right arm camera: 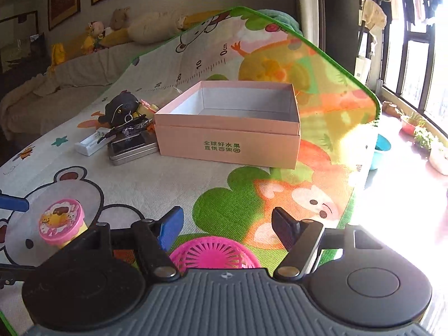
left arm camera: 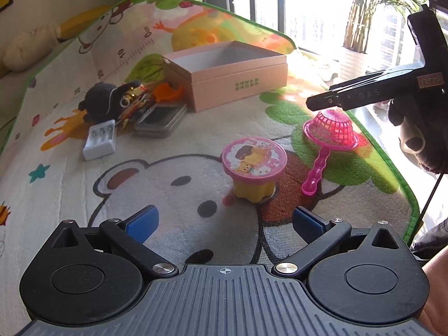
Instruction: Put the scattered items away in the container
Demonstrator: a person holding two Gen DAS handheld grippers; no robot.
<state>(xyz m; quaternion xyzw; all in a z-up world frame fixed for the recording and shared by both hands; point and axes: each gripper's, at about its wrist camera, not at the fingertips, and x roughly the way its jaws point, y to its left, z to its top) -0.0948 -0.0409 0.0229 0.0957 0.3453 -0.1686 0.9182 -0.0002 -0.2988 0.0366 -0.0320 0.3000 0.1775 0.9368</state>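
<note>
An open pink box (left arm camera: 226, 74) (right arm camera: 232, 123) stands empty on the cartoon play mat (left arm camera: 156, 173). A yellow toy cup with a pink lid (left arm camera: 254, 165) (right arm camera: 62, 221) sits just ahead of my left gripper (left arm camera: 224, 221), which is open and empty. A pink toy strainer (left arm camera: 330, 131) (right arm camera: 214, 253) lies upside down to the right. My right gripper (right arm camera: 228, 224) is open, hovering just above the strainer; it also shows in the left wrist view (left arm camera: 322, 102). A black plush toy (left arm camera: 102, 100) (right arm camera: 121, 107), a white battery charger (left arm camera: 100, 139) (right arm camera: 89, 141), a metal tin (left arm camera: 161, 119) (right arm camera: 131, 148) and small clutter lie left of the box.
The mat's green edge (left arm camera: 403, 184) runs close on the right, with a window and potted plants (right arm camera: 420, 131) beyond. A sofa with plush toys (right arm camera: 95, 36) stands behind the mat on the left.
</note>
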